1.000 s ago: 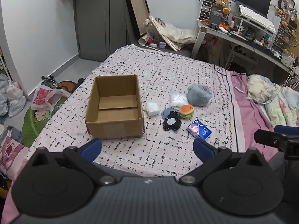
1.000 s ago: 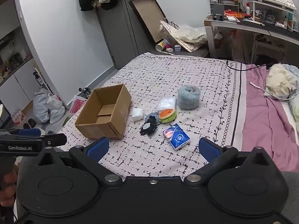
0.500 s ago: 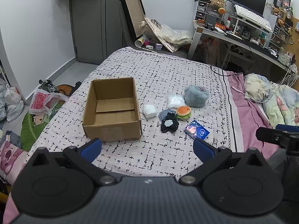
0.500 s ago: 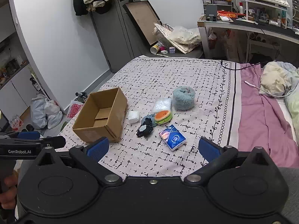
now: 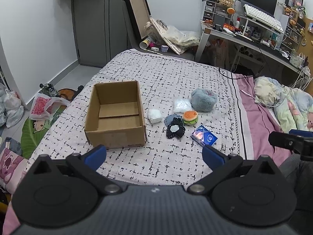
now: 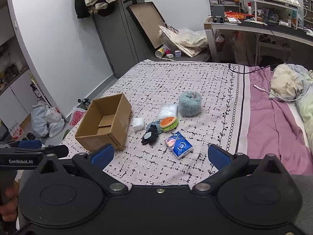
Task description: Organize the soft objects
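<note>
Left wrist view: my left gripper (image 5: 154, 154) and right gripper (image 6: 160, 156) hover spread and empty, box (image 5: 115, 115) beside the toys (image 5: 190, 115) for short transfers.

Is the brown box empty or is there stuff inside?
Empty. The brown cardboard box is open on top, and only its bare bottom flaps show. The soft things lie outside on the bed.

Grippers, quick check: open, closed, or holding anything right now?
Left gripper: open, holding nothing, hovering short of the cardboard box.
Right gripper: open, holding nothing, hovering short of the blue tissue pack.
</note>
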A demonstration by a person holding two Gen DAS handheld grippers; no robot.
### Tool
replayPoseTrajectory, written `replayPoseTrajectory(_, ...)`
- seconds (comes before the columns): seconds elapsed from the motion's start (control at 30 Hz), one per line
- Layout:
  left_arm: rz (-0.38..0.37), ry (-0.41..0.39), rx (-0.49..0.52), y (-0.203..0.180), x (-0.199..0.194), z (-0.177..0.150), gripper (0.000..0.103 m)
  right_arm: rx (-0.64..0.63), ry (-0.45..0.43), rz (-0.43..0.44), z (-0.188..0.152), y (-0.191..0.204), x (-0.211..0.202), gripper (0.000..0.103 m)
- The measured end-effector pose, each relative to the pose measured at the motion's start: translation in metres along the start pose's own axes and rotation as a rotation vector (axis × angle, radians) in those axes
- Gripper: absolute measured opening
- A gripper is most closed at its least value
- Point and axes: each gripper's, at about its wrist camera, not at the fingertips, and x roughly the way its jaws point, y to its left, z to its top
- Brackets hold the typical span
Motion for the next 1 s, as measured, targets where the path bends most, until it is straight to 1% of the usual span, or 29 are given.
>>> replayPoseTrajectory(0.27, 0.011, 0.007, -0.002, -0.0029, -0.0007, 0.0004, 0.103, 0.007, -0.004, 0.004, -0.0007, -0.0036, -0.0003, 0.103)
replayPoseTrajectory(0.5, 0.011, -0.001, 0.011, -0.0050, -0.0008, -0.0003, 0.103, 0.013, -0.007, 0.014, -0.0004, -0.0067, -0.0010, 0.103)
replayPoseTrajectory(1.0, 0.004, -0.001, 0.000, -0.0035, -0.0003, -0.0001, 0.103, 0.013, 0.000, 0.017, 0.0011, -0.0087, -0.0005, 0.103)
